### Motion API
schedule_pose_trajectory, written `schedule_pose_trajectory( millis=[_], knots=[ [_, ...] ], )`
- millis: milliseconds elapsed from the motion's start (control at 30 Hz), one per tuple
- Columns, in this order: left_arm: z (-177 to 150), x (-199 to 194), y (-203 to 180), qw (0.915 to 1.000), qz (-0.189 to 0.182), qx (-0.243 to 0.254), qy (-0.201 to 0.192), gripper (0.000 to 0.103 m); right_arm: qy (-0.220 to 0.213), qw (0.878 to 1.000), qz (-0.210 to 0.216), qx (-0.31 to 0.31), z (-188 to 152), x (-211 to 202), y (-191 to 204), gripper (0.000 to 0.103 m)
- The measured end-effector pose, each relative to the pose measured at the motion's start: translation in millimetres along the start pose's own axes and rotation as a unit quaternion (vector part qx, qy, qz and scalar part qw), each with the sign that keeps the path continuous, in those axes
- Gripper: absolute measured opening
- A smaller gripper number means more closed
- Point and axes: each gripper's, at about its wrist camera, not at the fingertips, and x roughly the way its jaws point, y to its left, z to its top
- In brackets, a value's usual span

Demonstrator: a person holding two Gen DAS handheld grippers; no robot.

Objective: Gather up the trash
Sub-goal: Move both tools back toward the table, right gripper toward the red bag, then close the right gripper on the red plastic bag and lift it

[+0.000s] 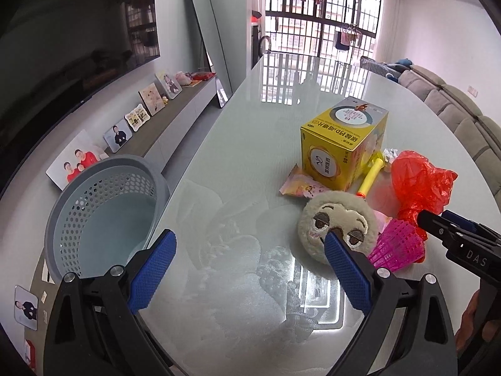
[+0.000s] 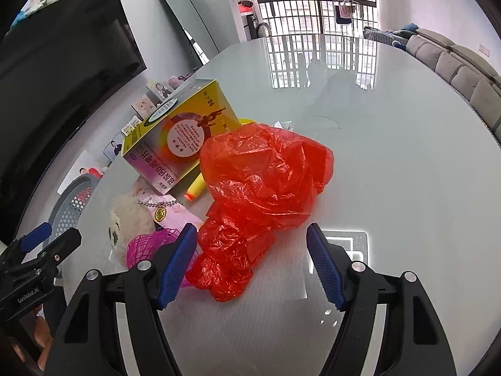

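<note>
- You are at the approach step: nothing is picked up yet, and the red bag (image 2: 263,194) looks like your first piece of trash.
- Your right gripper (image 2: 250,263) stands with jaws apart; the near end of the bag lies between them, but the pads are not pressing on it.
- Your left gripper (image 1: 250,269) is also spread wide and empty, with its right finger (image 1: 344,275) in front of the plush face (image 1: 338,225).
- Taking the bag as landmark: the yellow box (image 2: 181,134) stands just behind it to the left, a yellow tube (image 2: 195,188) lies between box and bag, and the pink shuttlecock (image 2: 150,244) touches the bag's near left end.
- A pink wrapper (image 1: 300,188) lies beside the box, further left of the bag.
- The basket (image 1: 103,210) sits well to the left of the bag, off the table's edge, and looks empty.
- Next move, in my judgement: lower the right gripper a little, close on the crumpled plastic, then carry it left to the basket. Thin film may slip or drag the shuttlecock along.
- The table (image 2: 391,156) is glossy and pale, mirroring the barred window (image 2: 313,0).
- A sofa (image 2: 454,59) runs along the right; a dark TV (image 2: 62,47) hangs on the left.
</note>
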Motion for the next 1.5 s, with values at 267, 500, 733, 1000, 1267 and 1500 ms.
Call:
schedule_pose_trajectory(
  millis=[267,500,733,1000,1267,1500],
  knots=[
    [-0.5,2.1,-1.1,1.0,-0.001,-0.001,0.003,0.094,0.025,1.0,-0.008,0.014,7.7,25.0,0.3,0.069],
    [-3.4,1.2,-4.1,1.0,-0.004,0.002,0.006,0.094,0.037,0.999,0.025,0.03,8.5,33.9,-8.5,0.069],
    [-5.7,-0.6,-8.0,0.9999,-0.007,0.007,0.008,0.094,0.027,0.999,0.031,0.011,8.9,26.3,1.0,0.05],
    [-13.6,-7.8,-20.1,0.9994,-0.025,0.022,0.011,0.094,0.012,0.999,0.044,0.009,6.8,10.1,0.8,0.04],
    [-23.7,-15.4,-44.3,0.9975,-0.048,0.052,0.0,0.094,0.001,0.999,0.037,0.021,-9.2,-15.5,-19.1,0.04],
    [-32.2,-16.3,-74.2,0.994,-0.061,0.089,-0.017,0.094,-0.007,0.998,0.046,0.035,-27.0,-31.5,-36.8,0.04]
  ],
)
